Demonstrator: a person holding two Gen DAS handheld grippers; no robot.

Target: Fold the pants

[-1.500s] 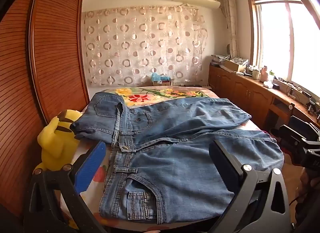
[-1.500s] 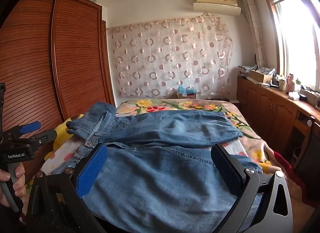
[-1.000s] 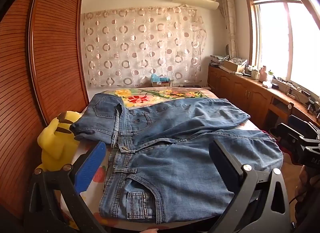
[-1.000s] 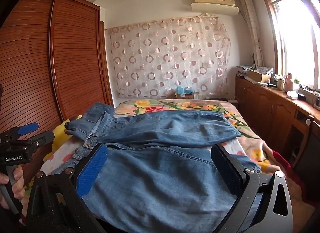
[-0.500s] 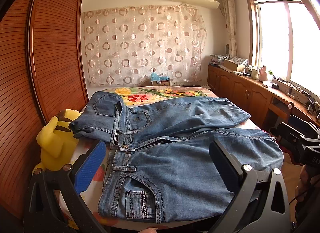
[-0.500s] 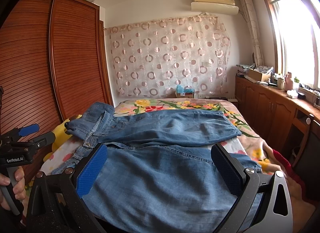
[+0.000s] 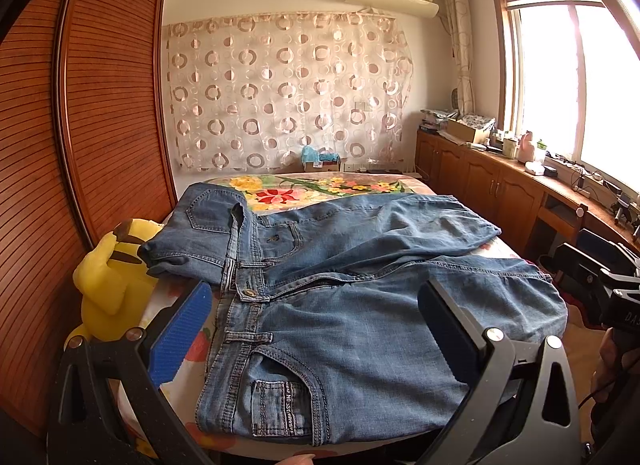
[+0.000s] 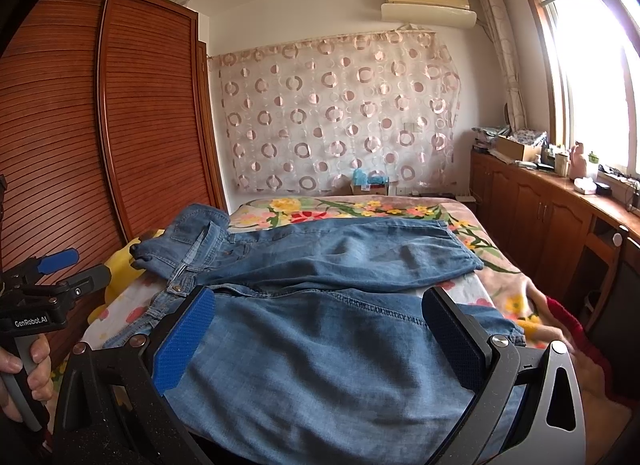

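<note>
Pants (image 7: 360,305) lie spread across the bed (image 7: 320,187), a pair of blue jeans with the waistband toward nine o'clock and the two legs running toward three o'clock. Both legs rest side by side, opened apart in a shallow V, the far one at about twelve o'clock and the near one filling the lower middle of each wrist view. One hip panel at the far end of the waistband is flopped over toward ten o'clock, partly over a yellow plush toy (image 7: 106,285) at the bed's edge.

Judging from how the cloth lies, no fold has been made yet: no leg is laid over the other and no crosswise fold shows. Everything is left: bringing one leg onto the other, then doubling the length, with the turned hip panel likely needing to be smoothed first.

Neither tool touches denim. The left hand-held gripper (image 7: 316,329) hangs above the waistband and front pocket with its jaws spread wide and nothing between them. The right hand-held gripper (image 8: 320,341) hangs above the near leg, jaws equally wide and empty. In the right wrist view the other tool appears at nine o'clock, its handle held in a hand (image 8: 24,377).
</note>
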